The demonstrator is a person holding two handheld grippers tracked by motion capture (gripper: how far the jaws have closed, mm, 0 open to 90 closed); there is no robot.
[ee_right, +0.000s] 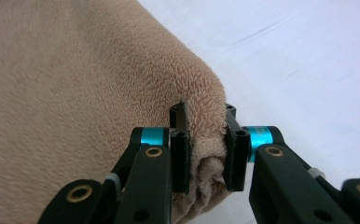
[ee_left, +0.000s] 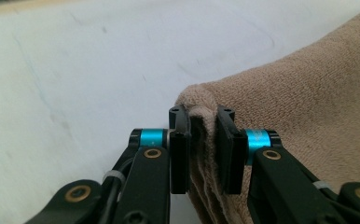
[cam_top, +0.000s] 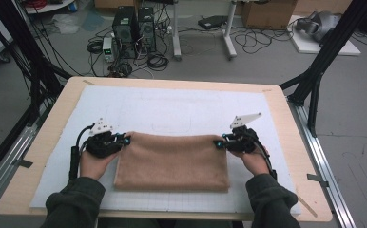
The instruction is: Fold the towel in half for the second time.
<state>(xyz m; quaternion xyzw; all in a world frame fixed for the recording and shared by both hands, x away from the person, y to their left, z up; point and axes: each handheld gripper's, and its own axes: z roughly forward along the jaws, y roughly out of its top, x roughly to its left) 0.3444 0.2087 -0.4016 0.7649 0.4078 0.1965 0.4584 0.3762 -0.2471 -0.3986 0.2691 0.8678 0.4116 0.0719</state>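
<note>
Towel (cam_top: 172, 161) far corners pinched, left gripper (cam_top: 123, 139) and right gripper (cam_top: 218, 143) clamped on folded layers; lift evenly, keep edge taut

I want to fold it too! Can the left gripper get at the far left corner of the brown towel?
Yes, it looks so: the left gripper already pinches that corner of the folded brown towel, with nothing in between.
</note>
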